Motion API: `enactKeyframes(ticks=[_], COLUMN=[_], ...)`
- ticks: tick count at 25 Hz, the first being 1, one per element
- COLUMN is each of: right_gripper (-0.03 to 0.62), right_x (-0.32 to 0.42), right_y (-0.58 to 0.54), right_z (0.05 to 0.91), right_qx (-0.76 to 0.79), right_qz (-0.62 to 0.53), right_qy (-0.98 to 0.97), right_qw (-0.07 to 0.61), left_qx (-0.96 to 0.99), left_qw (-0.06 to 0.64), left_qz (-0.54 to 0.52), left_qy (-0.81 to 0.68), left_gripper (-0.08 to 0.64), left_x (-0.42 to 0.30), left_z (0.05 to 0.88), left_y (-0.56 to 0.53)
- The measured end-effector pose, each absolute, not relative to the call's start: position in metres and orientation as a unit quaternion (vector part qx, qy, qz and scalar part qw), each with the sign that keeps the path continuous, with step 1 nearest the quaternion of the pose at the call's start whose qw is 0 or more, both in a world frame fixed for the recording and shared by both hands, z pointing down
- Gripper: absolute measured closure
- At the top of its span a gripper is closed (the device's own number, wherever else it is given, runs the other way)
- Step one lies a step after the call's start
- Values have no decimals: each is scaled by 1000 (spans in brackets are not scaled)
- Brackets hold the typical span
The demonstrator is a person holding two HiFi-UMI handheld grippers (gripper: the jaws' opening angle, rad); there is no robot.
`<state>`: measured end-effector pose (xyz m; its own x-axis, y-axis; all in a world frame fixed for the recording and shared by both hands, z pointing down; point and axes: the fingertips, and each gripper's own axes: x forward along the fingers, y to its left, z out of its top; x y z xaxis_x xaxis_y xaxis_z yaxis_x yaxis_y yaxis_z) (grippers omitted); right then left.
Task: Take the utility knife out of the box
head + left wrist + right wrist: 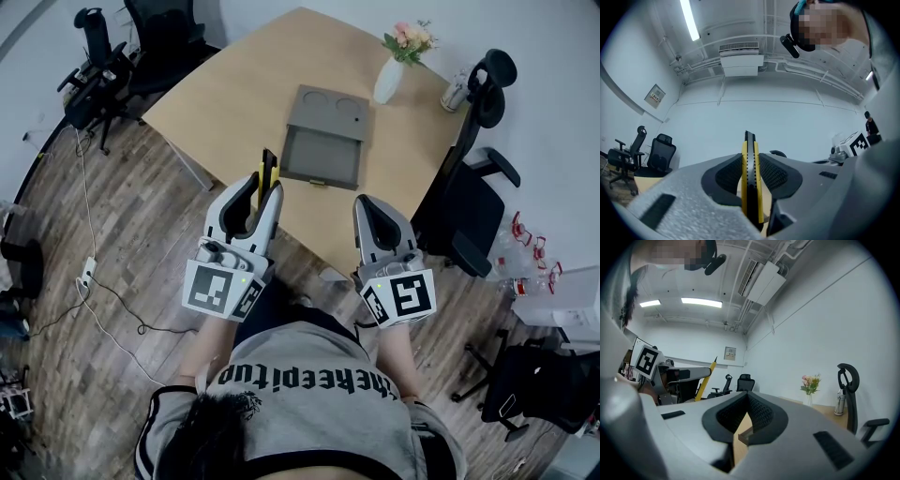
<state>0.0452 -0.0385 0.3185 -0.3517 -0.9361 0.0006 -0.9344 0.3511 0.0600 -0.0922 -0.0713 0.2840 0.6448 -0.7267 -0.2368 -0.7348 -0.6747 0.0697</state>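
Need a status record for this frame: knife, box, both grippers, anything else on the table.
utility knife: yellow and black, upright, out of the box
left gripper: jaws clamped on the knife, at the near edge of the table
right gripper: jaws together, nothing between them
box: grey, open, flat on the table, no knife in it
vase: white, with flowers, at the far corner
task state: knife removed, held in the left gripper
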Motion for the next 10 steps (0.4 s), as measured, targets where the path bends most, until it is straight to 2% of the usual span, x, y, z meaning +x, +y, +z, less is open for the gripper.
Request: enactKeyframes(ticks=[10], right_gripper=[588], right_x=[53], right_y=[-49], right_z=[320], right_qx=[569], right_qz=[-22], right_qy=[-822], right_qw=[19], left_qx=[-909], left_qw=[17], left_qz=[119], left_qy=[399], left_gripper=[434], left_x=[-81], left_z=[283], left_y=[-81])
